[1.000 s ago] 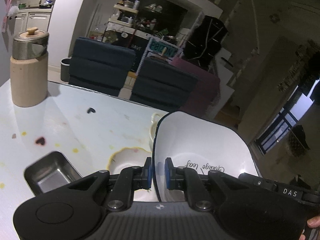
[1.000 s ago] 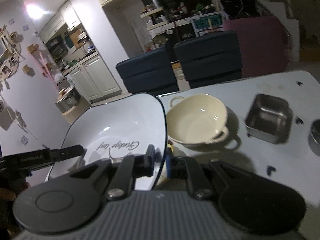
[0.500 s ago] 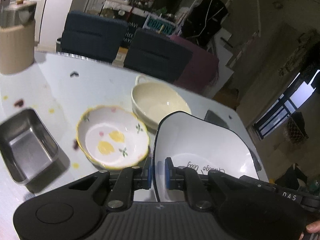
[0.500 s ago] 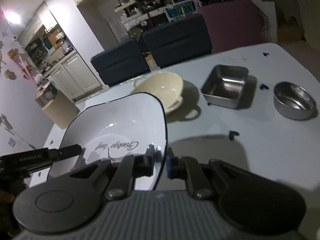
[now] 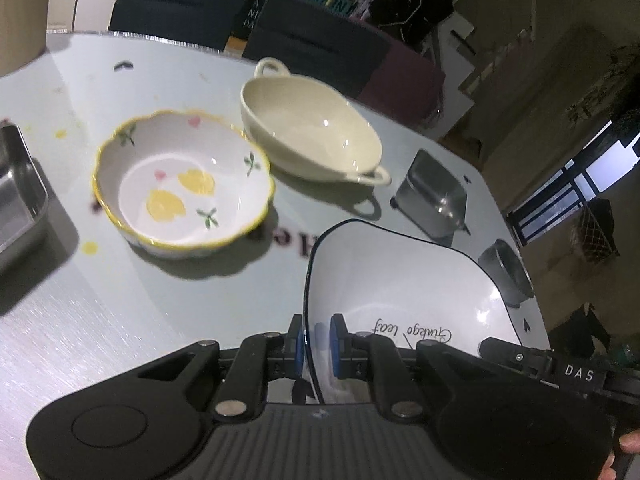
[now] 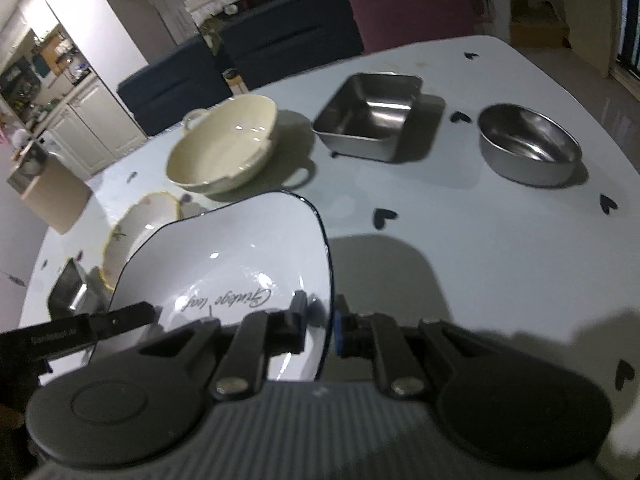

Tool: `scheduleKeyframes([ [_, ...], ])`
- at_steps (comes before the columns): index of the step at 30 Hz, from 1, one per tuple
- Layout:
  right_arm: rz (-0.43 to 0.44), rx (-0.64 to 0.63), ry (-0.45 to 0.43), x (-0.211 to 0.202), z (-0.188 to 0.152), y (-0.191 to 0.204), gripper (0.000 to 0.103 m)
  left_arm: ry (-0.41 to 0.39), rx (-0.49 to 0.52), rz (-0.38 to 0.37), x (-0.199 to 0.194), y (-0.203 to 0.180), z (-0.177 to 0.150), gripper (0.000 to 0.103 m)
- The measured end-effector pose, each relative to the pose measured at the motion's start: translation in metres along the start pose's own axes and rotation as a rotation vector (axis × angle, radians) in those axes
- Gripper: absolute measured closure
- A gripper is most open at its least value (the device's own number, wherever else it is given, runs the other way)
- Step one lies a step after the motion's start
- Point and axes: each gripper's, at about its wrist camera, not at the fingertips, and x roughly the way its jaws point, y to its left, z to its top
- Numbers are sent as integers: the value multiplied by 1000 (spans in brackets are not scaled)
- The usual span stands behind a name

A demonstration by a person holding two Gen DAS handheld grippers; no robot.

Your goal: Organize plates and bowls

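Pale table (image 6: 480,264) – cream bowl (image 6: 224,152), floral bowl (image 5: 180,180), 2 steel containers – square (image 6: 372,116), round (image 6: 528,144).

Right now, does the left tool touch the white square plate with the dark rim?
Touching. In the left wrist view, the left tool has its blue pads clamped on the white square plate's edge.

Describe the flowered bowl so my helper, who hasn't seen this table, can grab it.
On the white table, look next to the cream bowl with two handles. The flowered bowl is the only one with a wavy yellow rim and painted yellow and pink shapes inside.
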Motion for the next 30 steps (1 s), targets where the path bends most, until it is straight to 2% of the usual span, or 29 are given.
scheduleKeyframes([
  [5, -31, -7, 38, 10, -2, -3, 88, 34, -45, -3, 13, 8, -5, 89],
  [14, -74, -60, 83, 29, -3, 10, 88, 70, -70, 26, 32, 20, -8, 85],
  [22, -89, -87, 79, 35, 0, 20, 90, 62, -109, 25, 39, 31, -6, 83],
  [30, -104, -89, 90, 40, 1, 20, 89, 65, -65, 9, 40, 32, -5, 82],
])
